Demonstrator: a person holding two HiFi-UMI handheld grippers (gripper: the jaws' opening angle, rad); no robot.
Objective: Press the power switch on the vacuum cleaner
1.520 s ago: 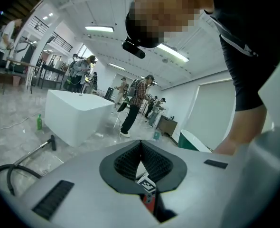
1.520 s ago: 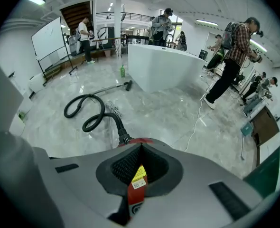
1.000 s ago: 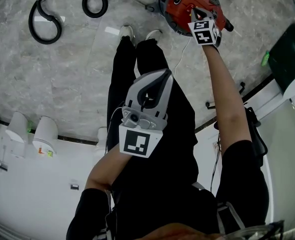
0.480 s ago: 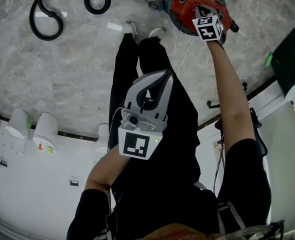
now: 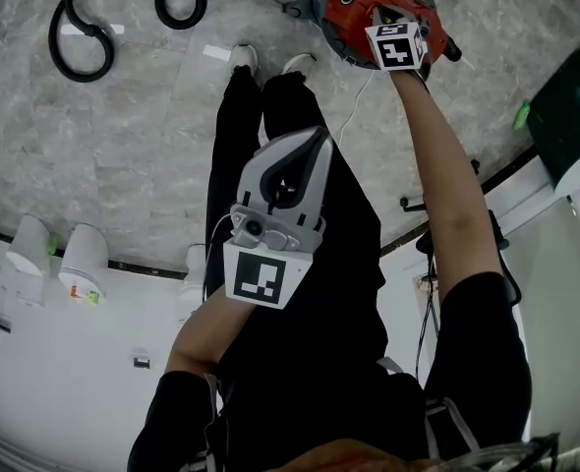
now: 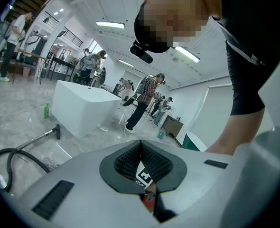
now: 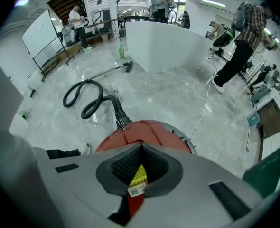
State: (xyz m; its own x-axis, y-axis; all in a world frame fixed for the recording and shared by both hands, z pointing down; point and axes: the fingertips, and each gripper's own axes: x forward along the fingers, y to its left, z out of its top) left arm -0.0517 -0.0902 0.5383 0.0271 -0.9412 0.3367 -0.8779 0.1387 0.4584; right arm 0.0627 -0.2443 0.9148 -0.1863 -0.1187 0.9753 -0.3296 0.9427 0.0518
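Observation:
The vacuum cleaner (image 5: 349,8) is a round red canister on the marble floor at the top of the head view. My right gripper (image 5: 386,16) reaches down onto its top, its marker cube (image 5: 398,45) covering part of the lid, jaws shut with nothing between them. In the right gripper view the red lid (image 7: 144,129) lies just beyond the gripper (image 7: 141,145), and a yellow label (image 7: 139,175) shows through the gap behind the tips. The switch itself is hidden. My left gripper (image 5: 319,136) hangs shut and empty in front of the person's legs, also seen in the left gripper view (image 6: 141,141).
A black hose (image 5: 84,37) curls over the floor left of the vacuum cleaner and joins its front (image 7: 118,118). A white cable (image 7: 204,103) trails right. A white counter (image 7: 168,46) and several people stand behind. A green bin (image 5: 565,106) is at right.
My right gripper has stayed on top of the vacuum cleaner, shifting only slightly. The left gripper has drifted a little to the left. Both stay shut.

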